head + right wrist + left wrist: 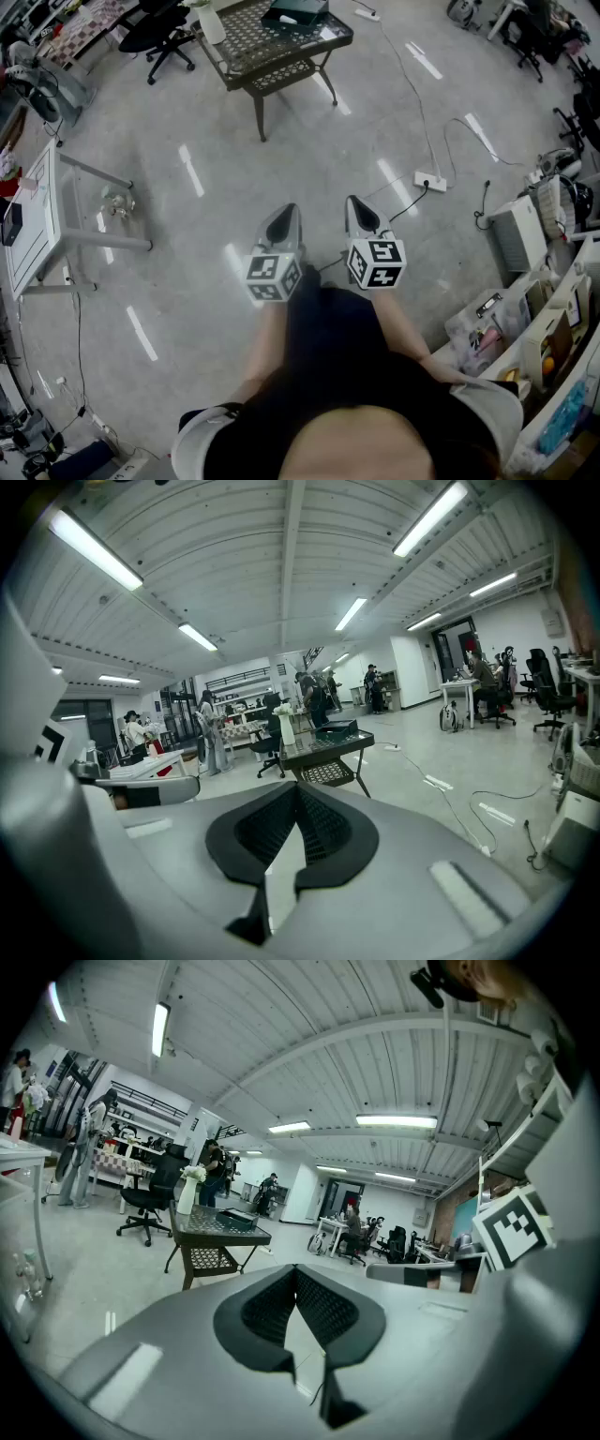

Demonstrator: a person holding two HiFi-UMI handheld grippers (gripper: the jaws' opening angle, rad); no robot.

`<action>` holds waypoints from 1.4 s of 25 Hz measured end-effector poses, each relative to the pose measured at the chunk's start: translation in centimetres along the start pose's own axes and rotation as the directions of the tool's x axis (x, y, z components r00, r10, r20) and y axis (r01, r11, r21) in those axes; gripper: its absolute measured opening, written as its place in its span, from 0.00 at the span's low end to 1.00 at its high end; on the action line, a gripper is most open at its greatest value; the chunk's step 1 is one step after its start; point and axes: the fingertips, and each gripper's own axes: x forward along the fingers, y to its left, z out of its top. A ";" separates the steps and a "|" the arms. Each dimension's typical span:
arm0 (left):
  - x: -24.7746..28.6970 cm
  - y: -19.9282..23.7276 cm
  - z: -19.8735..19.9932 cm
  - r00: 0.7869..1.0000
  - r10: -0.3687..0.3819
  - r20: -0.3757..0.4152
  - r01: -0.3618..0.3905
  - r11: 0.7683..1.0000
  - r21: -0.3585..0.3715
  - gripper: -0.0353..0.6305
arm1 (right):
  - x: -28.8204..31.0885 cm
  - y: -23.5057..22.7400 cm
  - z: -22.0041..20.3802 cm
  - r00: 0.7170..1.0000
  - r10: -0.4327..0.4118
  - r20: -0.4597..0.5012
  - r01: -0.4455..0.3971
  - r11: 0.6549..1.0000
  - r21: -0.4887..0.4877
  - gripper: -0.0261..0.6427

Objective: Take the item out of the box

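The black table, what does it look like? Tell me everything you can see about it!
The table looks like dark metal. Its top is patterned openwork that you can see through, and a smaller mesh shelf hangs underneath. Thin legs curve outward and stand on the shiny grey floor. A white vase stands near one corner, and a dark flat box lies on top. The table stands upright in the open, with an office chair close beside it.
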 end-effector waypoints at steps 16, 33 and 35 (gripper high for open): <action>-3.0 -2.1 0.4 0.999 -0.005 0.034 0.005 1.000 0.004 0.07 | -3.2 1.1 0.1 1.000 0.006 0.016 -0.006 1.000 -0.009 0.04; 4.3 -0.7 2.5 1.000 -0.012 0.017 0.012 1.000 0.002 0.07 | 1.9 -2.5 2.1 1.000 -0.016 -0.017 0.017 0.999 0.035 0.04; 5.4 0.0 3.0 1.000 -0.006 0.018 0.006 1.000 -0.002 0.07 | 3.0 -2.8 2.6 1.000 -0.016 -0.021 0.017 0.999 0.032 0.04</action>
